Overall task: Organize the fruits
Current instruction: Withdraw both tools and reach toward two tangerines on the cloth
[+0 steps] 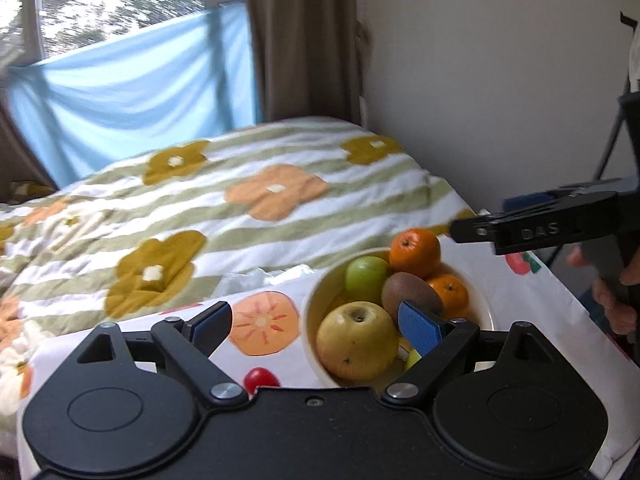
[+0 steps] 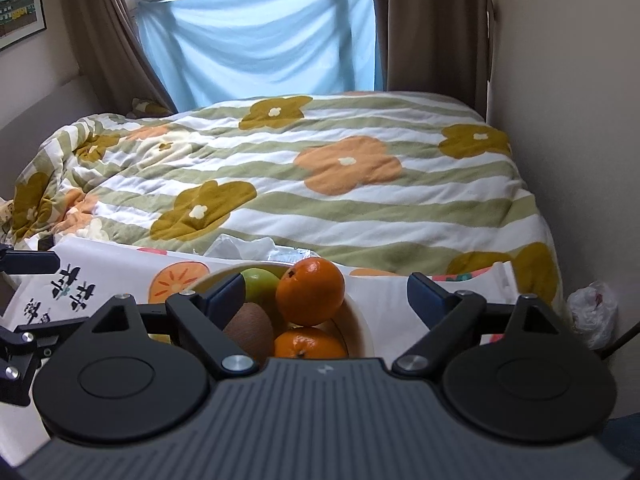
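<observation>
A cream bowl (image 1: 310,312) stands on a fruit-print cloth and holds a yellow apple (image 1: 356,340), a green apple (image 1: 366,278), a kiwi (image 1: 410,294) and two oranges, one large (image 1: 416,252) and one small (image 1: 450,290). My left gripper (image 1: 316,330) is open and empty, just above the bowl's near side, right pad by the yellow apple. My right gripper (image 2: 326,294) is open and empty over the bowl (image 2: 362,332), with the large orange (image 2: 310,292) between its fingers, untouched. It also shows in the left wrist view (image 1: 516,228), right of the bowl.
The cloth (image 1: 264,322) covers a small table against a bed with a flowered striped blanket (image 2: 320,184). A crumpled white wrapper (image 2: 244,248) lies at the table's far edge. A wall is to the right. A white plastic bag (image 2: 592,312) lies on the floor.
</observation>
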`<state>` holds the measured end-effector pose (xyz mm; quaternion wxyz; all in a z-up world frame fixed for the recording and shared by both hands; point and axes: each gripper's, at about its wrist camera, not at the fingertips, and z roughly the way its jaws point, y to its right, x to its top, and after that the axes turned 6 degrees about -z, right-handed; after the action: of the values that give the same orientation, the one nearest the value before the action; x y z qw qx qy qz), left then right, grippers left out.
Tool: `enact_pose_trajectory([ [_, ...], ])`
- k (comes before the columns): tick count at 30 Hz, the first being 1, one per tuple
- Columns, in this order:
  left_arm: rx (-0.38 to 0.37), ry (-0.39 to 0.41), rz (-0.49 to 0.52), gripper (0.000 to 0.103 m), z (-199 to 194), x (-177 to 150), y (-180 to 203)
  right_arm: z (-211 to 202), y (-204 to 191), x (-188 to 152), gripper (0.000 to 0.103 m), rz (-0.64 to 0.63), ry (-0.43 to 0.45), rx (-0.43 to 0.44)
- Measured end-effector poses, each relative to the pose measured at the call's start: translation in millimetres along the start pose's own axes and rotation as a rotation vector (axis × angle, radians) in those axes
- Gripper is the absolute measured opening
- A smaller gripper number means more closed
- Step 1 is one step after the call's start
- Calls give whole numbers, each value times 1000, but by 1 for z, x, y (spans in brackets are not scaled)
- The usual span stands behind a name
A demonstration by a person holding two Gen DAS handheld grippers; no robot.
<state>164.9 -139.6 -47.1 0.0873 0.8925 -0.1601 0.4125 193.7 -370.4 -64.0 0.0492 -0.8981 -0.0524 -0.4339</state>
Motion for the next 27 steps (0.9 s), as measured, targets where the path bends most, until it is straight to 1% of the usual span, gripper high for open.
enact_pose_trajectory([
  [3,32,19,-31,93,-18,-7,-2,-18,-5,0,103,-1,-2,-4],
  [10,89,71,-84,93,-64,-26,-2,-63,-20,-11,103,-35,29,8],
  [13,116,96,-96,99,-84,-36,0,-80,-27,-18,103,-43,40,10],
  [15,139,112,-97,100,-96,-42,1,-90,-32,-24,103,-51,46,12],
  [19,174,102,-93,101,-112,-55,0,-106,-42,-36,103,-63,57,15],
  [24,175,82,-67,101,-124,-65,-10,-118,-60,-51,103,-69,46,25],
  [27,166,70,-38,102,-127,-68,-21,-120,-73,-61,103,-48,29,20],
])
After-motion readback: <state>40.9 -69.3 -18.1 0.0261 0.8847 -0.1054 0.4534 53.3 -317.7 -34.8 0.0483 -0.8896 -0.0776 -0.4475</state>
